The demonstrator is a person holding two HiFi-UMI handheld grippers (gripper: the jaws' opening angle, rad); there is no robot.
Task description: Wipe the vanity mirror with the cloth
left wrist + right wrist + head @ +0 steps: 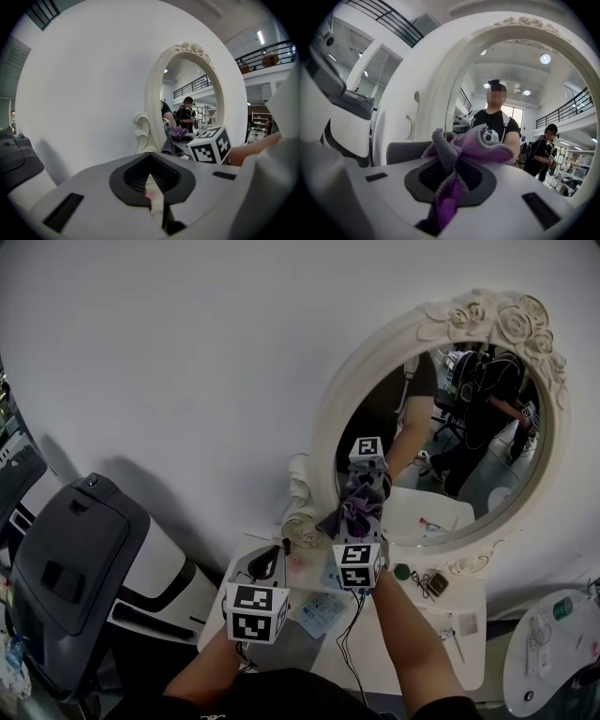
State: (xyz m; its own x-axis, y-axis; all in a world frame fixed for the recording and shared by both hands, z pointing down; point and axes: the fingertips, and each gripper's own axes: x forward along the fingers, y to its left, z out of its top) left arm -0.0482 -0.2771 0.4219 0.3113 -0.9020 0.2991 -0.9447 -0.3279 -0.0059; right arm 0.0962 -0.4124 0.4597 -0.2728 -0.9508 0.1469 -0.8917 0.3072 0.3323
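Your right gripper [451,174] is clamped on the purple-grey cloth [480,144], bunched right at the lower-left glass of the vanity mirror [487,474]. Your left gripper [151,183] is closed, holding nothing.

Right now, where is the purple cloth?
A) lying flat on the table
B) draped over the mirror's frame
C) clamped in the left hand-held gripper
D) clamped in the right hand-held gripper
D: the right gripper view shows the purple cloth pinched between the jaws of the right hand-held gripper.
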